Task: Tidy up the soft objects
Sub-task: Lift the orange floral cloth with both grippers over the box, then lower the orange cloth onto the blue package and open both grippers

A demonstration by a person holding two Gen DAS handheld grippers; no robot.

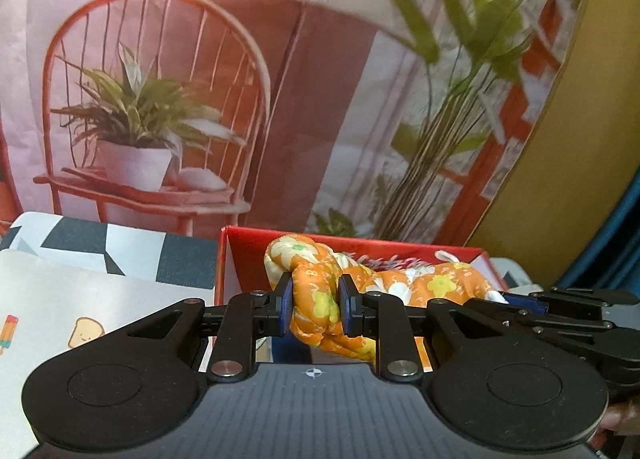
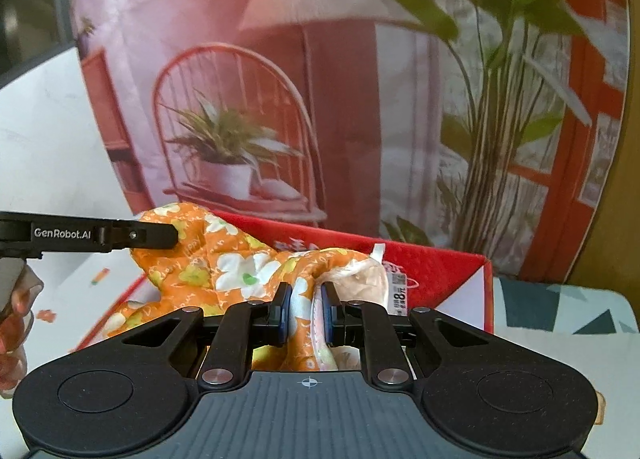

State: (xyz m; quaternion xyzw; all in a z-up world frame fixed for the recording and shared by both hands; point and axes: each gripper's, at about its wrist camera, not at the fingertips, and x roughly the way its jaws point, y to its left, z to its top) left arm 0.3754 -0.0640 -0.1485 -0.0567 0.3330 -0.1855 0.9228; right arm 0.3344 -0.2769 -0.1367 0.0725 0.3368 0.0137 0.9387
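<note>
Orange floral cloth (image 1: 316,299) slung over red box (image 1: 240,255), far centre. Left gripper (image 1: 314,309) and right gripper (image 2: 306,311) both clenched on bunched folds. Light, limp, slippery-looking; pinch thick folds.

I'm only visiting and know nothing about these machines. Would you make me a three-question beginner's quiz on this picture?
1. True or false: both grippers are clamped on the same orange flowered cloth.
2. Which colour is the box behind the cloth? A) blue B) red C) green
3. Fill in: the white tag hangs at the cloth's end near the ____ gripper.

Key:
1. True: the left gripper and the right gripper each pinch a bunched end.
2. B
3. right
</note>
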